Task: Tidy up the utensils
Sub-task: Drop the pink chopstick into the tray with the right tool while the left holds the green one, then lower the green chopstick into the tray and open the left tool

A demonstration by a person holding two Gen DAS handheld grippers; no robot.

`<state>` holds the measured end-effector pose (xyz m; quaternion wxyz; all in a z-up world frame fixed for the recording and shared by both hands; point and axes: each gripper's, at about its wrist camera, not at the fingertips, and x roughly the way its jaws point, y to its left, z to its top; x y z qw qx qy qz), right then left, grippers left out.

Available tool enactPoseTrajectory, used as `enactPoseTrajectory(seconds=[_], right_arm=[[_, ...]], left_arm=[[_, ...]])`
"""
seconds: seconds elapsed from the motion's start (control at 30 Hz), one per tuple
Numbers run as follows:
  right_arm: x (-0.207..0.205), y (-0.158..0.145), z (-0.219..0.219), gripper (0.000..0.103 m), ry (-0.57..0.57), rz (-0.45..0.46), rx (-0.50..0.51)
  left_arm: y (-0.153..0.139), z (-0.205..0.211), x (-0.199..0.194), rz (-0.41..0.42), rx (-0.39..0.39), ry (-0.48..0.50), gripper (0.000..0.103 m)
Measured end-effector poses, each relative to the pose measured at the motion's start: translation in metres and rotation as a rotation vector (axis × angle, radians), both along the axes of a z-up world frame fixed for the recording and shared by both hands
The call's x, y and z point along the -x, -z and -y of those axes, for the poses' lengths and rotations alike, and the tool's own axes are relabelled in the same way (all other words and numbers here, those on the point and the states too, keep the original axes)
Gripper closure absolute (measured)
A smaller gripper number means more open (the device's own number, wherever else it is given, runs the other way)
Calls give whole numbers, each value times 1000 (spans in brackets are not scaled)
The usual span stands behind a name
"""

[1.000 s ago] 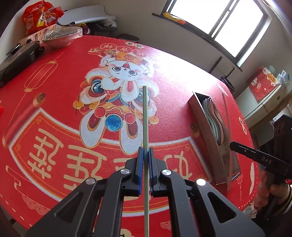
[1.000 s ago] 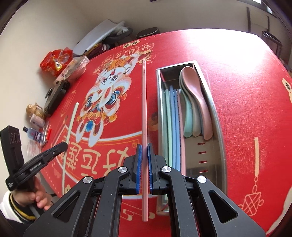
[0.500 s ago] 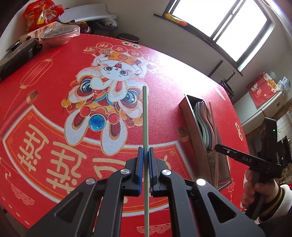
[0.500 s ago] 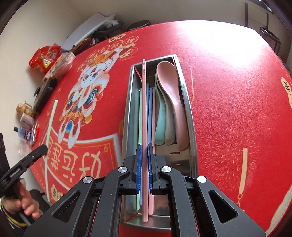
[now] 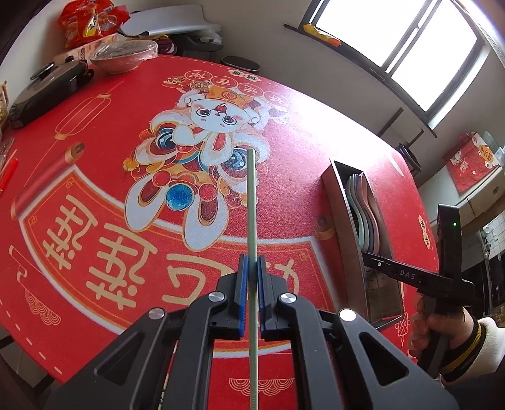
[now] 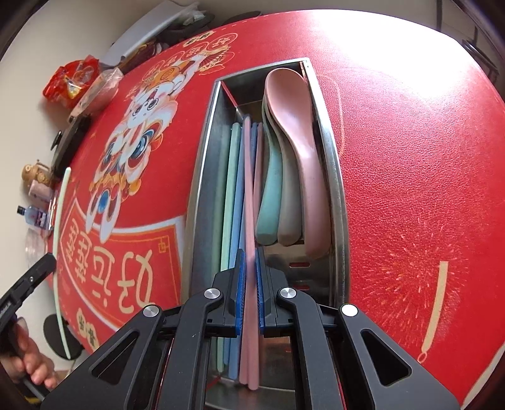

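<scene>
My left gripper (image 5: 251, 268) is shut on a pale green chopstick (image 5: 251, 202) and holds it above the red tablecloth; the chopstick also shows in the right wrist view (image 6: 60, 227). My right gripper (image 6: 249, 265) is shut on a pink chopstick (image 6: 249, 189), held low inside the metal utensil tray (image 6: 328, 132), in its left compartment over green, blue and pink chopsticks (image 6: 235, 176). Pink, grey and green spoons (image 6: 293, 126) lie stacked in the tray's right compartment. The tray also shows in the left wrist view (image 5: 339, 195), right of my left gripper.
A covered bowl (image 5: 124, 55), a black pan (image 5: 47, 88) and a red snack bag (image 5: 90, 22) stand at the far edge of the round table. Small bottles (image 6: 34, 214) sit by the table's left edge. A window is behind.
My right gripper has carried the pink chopstick from left of the tray over it and lowered it into the chopstick compartment. My left gripper has drifted a little while holding the green chopstick.
</scene>
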<state>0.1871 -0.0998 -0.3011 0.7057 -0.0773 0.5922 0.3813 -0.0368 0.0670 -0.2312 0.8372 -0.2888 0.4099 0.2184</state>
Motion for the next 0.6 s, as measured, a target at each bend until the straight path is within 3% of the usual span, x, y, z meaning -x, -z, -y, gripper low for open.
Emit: enactPoseTrajectory(seconds=[0.33, 0.4, 0.47, 0.6], right_arm=[[1, -34, 17, 94, 30, 82, -70], [-2, -41, 25, 81, 53, 101, -83], [-5, -48, 34, 50, 86, 121, -102], [-14, -56, 53, 45, 143, 138, -118]], left_arm=[[-9, 7, -9, -14, -32, 18, 97], [-12, 10, -13, -13, -40, 31, 97], [-15, 13, -18, -11, -48, 45, 97], [-19, 20, -29, -7, -60, 76, 97]])
